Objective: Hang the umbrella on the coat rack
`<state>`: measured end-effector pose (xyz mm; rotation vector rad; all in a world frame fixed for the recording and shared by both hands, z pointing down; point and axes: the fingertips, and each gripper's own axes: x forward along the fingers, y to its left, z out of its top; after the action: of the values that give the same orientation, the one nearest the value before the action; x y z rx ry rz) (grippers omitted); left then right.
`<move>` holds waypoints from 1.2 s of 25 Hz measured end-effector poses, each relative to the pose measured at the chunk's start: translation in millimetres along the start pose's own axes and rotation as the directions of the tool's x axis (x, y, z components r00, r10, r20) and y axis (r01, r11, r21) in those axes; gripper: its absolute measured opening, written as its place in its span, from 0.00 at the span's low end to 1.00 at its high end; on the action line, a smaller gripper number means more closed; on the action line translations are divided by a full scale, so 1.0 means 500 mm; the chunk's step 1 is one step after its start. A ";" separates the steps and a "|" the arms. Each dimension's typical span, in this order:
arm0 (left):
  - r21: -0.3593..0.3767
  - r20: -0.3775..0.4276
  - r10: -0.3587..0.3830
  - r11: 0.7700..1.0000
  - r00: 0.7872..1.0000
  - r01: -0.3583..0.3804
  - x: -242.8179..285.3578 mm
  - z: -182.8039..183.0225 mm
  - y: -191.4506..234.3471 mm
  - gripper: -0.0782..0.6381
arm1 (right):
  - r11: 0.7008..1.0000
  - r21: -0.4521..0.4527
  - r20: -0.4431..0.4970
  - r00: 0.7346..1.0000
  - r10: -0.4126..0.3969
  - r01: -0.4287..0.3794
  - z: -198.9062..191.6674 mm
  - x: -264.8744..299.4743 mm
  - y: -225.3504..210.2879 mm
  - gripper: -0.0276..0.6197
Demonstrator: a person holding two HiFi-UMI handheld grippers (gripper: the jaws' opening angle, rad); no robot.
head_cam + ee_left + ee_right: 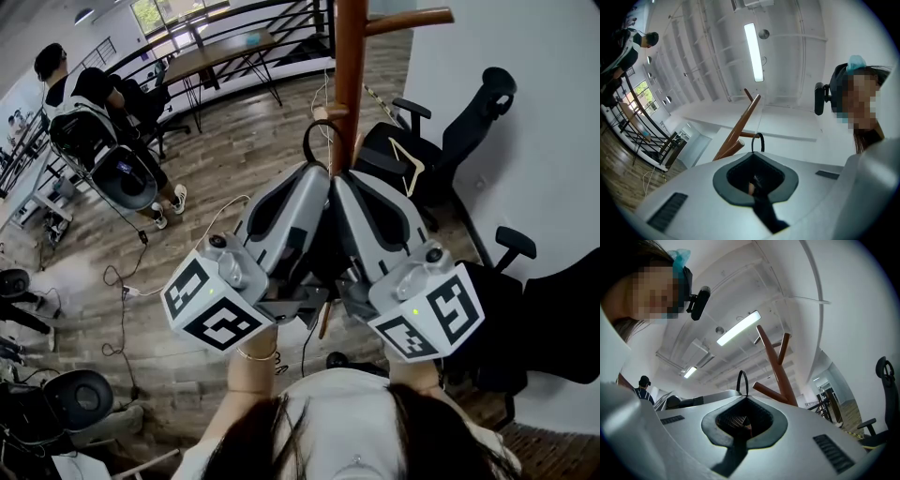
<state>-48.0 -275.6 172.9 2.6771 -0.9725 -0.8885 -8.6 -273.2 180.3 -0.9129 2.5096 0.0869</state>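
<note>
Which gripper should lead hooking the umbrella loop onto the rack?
Right gripper, marginally: left gripper grips too, but coat rack pole stands on the right's side, its low peg beside the umbrella loop.

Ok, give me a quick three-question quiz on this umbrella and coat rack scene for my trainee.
1. True or false: the left gripper is open and empty.
2. What pokes out past the shut jaws? A) a black loop B) a hat C) a scarf
3. Fill in: a wooden ___ lies on the black chair right of the coat rack.
Key: 1 false, it is shut on the umbrella; 2 A; 3 hanger.
</note>
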 end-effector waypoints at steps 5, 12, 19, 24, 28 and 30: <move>-0.005 -0.007 0.006 1.000 1.000 -0.006 0.033 0.011 0.032 0.12 | 1.000 0.007 -0.004 1.000 0.002 -0.002 0.002 0.035 -0.029 0.09; -0.008 -0.026 0.014 1.000 1.000 -0.014 0.058 0.008 0.056 0.12 | 0.999 0.037 -0.010 1.000 0.008 -0.007 -0.004 0.054 -0.057 0.09; -0.027 -0.035 0.031 0.999 0.999 -0.032 0.067 0.002 0.080 0.12 | 0.998 0.056 -0.028 1.000 0.007 -0.006 -0.019 0.067 -0.074 0.10; -0.037 -0.049 0.046 0.998 0.998 -0.048 0.069 -0.006 0.096 0.12 | 0.997 0.073 -0.041 0.999 0.003 0.000 -0.033 0.073 -0.084 0.09; -0.050 -0.055 0.058 0.997 0.997 -0.061 0.072 -0.020 0.110 0.12 | 0.996 0.086 -0.052 0.999 -0.001 0.006 -0.048 0.073 -0.098 0.09; -0.055 -0.058 0.062 0.996 0.996 -0.065 0.074 -0.025 0.117 0.12 | 0.996 0.092 -0.057 0.998 -0.005 0.010 -0.054 0.075 -0.106 0.09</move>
<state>-49.3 -345.1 184.6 2.5937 -0.9993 -0.8112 -11.7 -342.2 192.5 -0.8985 2.5389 -0.0577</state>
